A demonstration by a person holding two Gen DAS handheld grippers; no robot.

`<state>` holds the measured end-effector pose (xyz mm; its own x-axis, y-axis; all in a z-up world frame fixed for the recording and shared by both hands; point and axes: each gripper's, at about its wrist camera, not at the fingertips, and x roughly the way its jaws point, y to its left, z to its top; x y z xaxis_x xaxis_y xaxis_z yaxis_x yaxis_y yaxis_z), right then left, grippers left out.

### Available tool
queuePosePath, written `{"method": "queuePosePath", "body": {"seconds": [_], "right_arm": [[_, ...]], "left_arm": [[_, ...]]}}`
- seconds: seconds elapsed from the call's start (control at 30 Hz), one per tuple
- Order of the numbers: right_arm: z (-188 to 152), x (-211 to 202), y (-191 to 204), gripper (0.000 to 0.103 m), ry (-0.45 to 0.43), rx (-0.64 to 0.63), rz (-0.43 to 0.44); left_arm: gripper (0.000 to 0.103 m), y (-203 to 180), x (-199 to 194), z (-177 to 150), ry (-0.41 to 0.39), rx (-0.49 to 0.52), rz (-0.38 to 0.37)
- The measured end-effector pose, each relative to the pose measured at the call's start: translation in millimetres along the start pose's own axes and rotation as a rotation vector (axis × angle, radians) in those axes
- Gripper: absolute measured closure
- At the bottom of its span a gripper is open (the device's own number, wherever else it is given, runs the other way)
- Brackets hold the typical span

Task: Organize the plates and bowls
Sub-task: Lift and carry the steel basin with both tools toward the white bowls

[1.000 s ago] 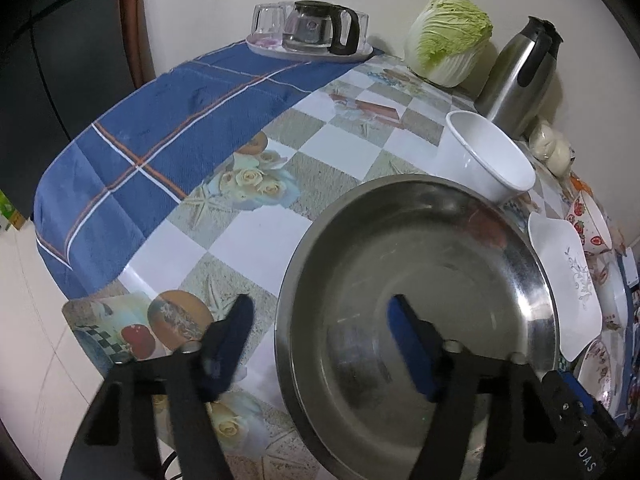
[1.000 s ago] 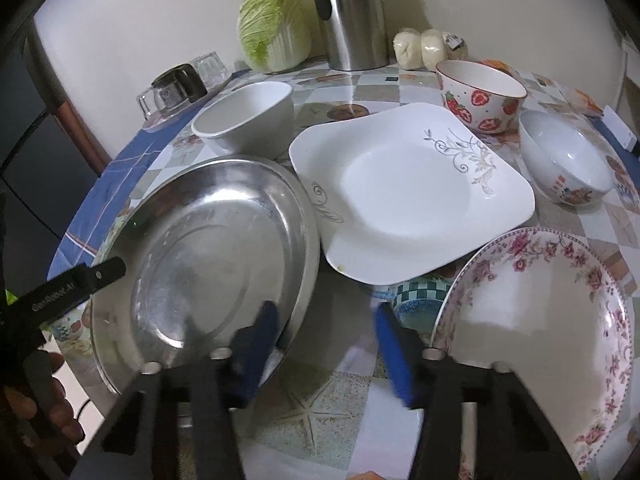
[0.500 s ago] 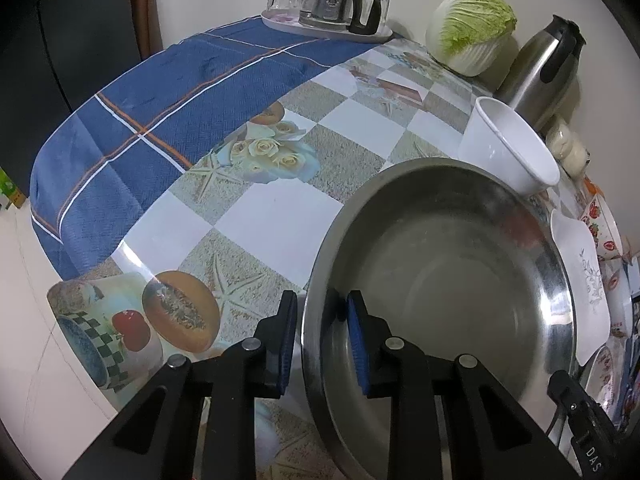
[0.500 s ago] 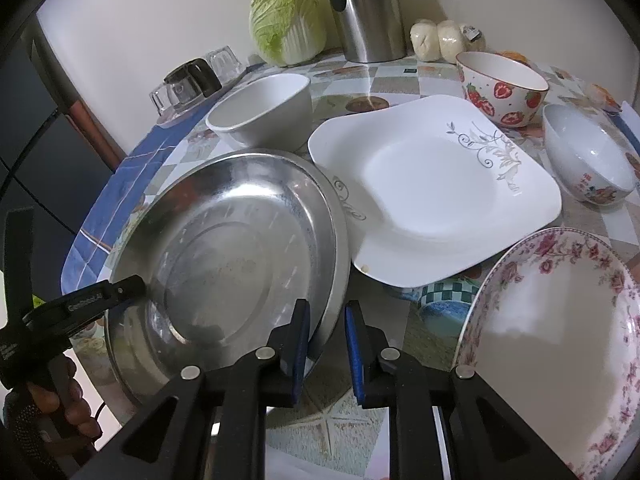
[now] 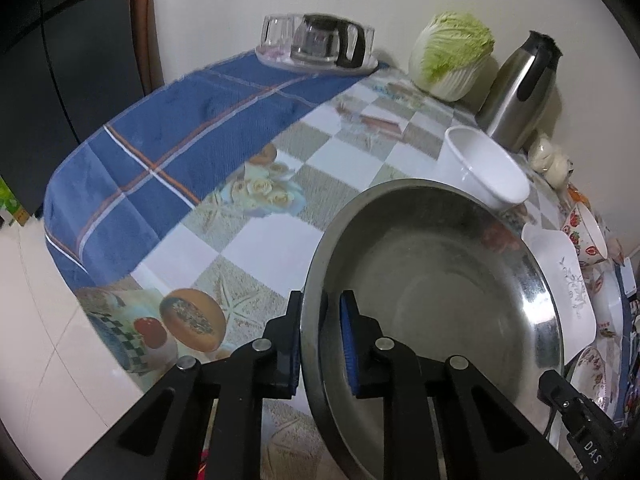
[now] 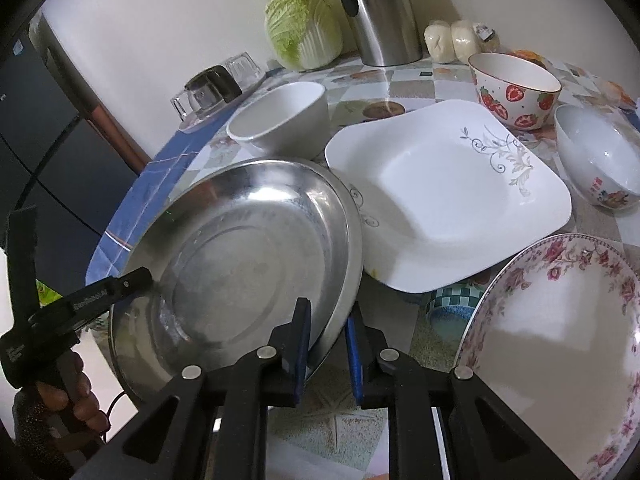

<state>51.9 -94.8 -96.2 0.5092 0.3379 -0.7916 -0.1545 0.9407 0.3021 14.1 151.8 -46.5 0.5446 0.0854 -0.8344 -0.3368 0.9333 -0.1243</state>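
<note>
A bench (image 5: 256,248) spread with a checked, picture-printed oilcloth (image 6: 332,420) and a blue plaid cloth (image 5: 160,152) carries a white bowl (image 6: 280,120), square white plate (image 6: 448,196), strawberry bowl (image 6: 516,90), floral plate (image 6: 560,352), cabbage (image 6: 304,26) and steel jug (image 6: 380,12).

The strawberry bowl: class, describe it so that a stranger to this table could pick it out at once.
Start at the steel kettle by the wall. Just right of it, behind the square white plate, stands the strawberry bowl. It alone bears red strawberries; the neighbouring bowls are mostly white.

The steel basin (image 6: 248,256) sits left of the square plate (image 6: 448,200), the plain bowl (image 6: 280,120) behind both.
</note>
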Motion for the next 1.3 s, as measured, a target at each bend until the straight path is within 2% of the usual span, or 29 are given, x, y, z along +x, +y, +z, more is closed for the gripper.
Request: {"method": "queuePosePath", "body": {"seconds": [0.13, 0.27, 0.43, 0.73, 1.3], "right_arm": [[-0.1, -10.4, -0.9, 0.085, -0.016, -0.009, 0.023], [2.4, -21.8, -7.6, 0.084, -0.038, 0.016, 0.061], [5.4, -37.9, -11.4, 0.084, -0.078, -0.005, 0.053], [22.0, -66.0, -36.4, 0.084, -0.163, 0.046, 0.061], [46.1, -86.9, -122.4, 0.084, -0.25, 0.229, 0.002]], "left_arm": [[0.085, -7.7, -18.2, 4.0, -0.038, 0.021, 0.03], [0.085, -15.7, -29.9, 8.6, -0.057, 0.027, 0.02], [0.085, -32.6, -44.4, 11.5, -0.087, 0.062, 0.032], [0.085, -75.7, -58.1, 28.8, -0.099, 0.106, 0.013], [0.085, -180.4, -42.7, 43.3, -0.062, 0.24, -0.044]]}}
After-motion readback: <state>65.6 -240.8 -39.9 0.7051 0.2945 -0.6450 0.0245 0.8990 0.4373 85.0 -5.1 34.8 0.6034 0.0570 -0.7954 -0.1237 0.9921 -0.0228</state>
